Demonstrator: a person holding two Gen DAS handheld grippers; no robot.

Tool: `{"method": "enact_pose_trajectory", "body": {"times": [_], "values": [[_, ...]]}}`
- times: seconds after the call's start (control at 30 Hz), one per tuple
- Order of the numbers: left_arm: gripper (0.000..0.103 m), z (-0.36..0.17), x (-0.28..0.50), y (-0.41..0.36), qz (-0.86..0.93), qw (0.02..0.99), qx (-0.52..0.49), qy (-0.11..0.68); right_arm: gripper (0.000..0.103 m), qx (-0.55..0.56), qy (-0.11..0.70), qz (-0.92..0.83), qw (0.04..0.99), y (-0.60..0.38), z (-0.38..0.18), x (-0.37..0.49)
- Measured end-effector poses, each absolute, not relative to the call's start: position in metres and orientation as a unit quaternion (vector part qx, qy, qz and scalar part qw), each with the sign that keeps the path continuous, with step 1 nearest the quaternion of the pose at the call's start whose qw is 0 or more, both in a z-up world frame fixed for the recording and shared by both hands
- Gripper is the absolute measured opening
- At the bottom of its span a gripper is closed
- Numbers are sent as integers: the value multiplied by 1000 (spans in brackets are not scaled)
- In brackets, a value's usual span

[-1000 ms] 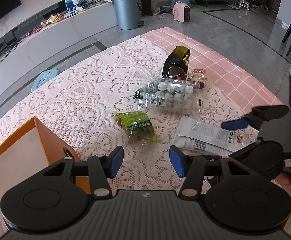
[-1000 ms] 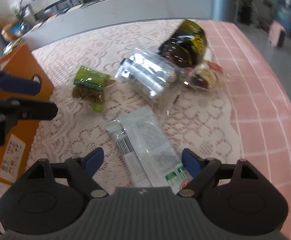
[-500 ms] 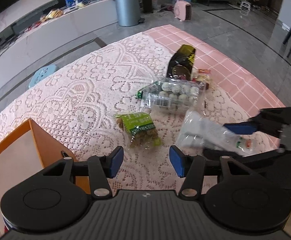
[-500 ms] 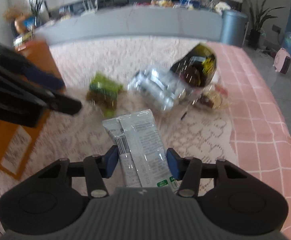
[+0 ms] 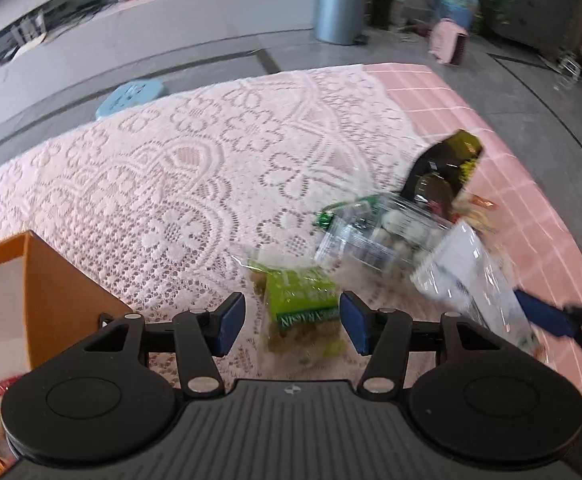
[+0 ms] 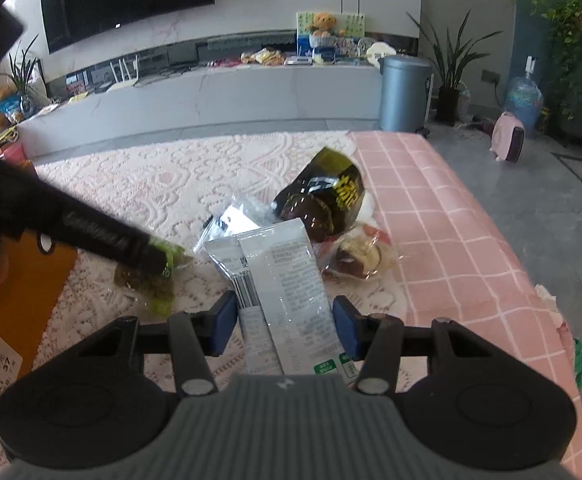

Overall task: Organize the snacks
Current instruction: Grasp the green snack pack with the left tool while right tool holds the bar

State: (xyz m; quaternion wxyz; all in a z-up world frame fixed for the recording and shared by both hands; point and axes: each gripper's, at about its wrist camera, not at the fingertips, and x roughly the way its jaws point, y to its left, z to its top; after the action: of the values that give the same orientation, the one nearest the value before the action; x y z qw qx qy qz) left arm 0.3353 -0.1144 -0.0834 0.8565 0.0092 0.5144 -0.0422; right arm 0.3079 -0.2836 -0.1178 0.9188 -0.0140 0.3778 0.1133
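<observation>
Glossy plastic packet [image 6: 287, 280]; lace tablecloth [image 5: 195, 168]

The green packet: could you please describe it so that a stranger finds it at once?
On the lace tablecloth, look just beside the orange box, toward the heap of snacks. The green packet lies flat there, between the left gripper's open fingers. It alone is bright green; its neighbours are clear, white or dark.

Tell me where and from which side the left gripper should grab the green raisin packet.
Grip the green raisin packet across its narrow width at mid-body, coming from above. It lies flat on the lace cloth, already between the left gripper's open pads.
</observation>
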Motion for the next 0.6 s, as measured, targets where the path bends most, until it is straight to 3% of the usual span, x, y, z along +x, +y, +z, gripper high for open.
{"method": "enact_pose_trajectory", "body": {"times": [0.27,0.37,0.6], "values": [[66,-99,343,-115,-37,846,1,531,51,-10,391,112,914,-284,-126,314],[55,-104,344,-115,-44,845,-4,534,51,-6,395,109,912,-284,-125,312],[46,-99,336,-115,-54,849,-7,526,51,-1,398,110,911,-285,-124,311]]}}
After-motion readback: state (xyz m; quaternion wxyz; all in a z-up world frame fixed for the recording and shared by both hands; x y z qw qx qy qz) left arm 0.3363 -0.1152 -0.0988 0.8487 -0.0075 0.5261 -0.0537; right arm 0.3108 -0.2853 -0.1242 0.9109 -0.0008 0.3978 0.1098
